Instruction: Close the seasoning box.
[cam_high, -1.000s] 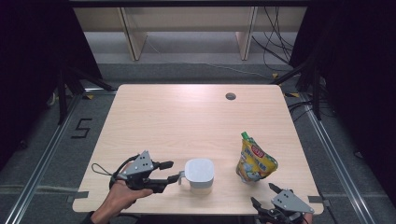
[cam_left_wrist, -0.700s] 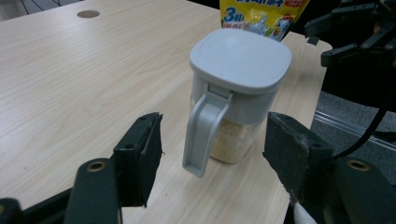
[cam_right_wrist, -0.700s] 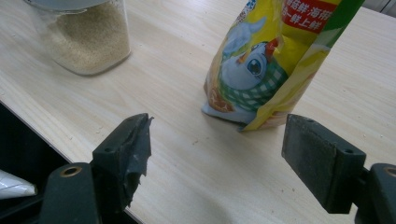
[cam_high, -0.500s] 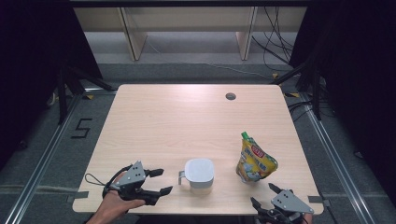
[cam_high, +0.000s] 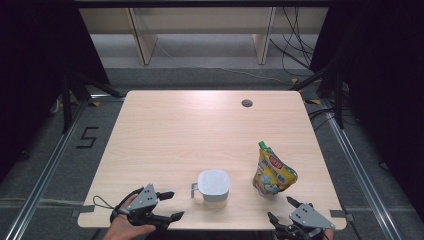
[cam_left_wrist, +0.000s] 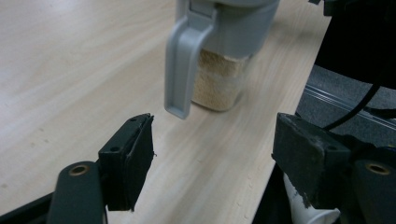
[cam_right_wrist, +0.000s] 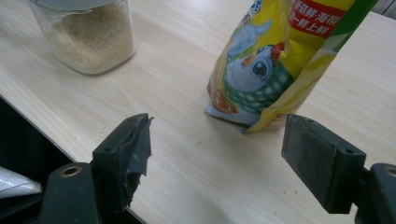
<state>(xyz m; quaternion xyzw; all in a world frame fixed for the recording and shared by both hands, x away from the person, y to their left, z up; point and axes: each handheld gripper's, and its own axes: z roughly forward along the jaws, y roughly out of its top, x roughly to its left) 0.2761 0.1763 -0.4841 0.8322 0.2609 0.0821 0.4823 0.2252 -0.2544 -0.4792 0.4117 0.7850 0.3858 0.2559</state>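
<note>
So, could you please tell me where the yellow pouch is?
In the high view the yellow pouch stands near the table's front right, right of the jar.

A pale wood-grain table (cam_high: 200, 130) carries a clear jar (cam_high: 214, 186) with a light grey lid and handle, filled with beige grains. Near it stands a yellow pouch (cam_high: 272, 172) with a green top edge, a red label with white lettering, and a cartoon bird in green-and-white check. Both grippers' fingers (cam_left_wrist: 133, 161) are black.
</note>
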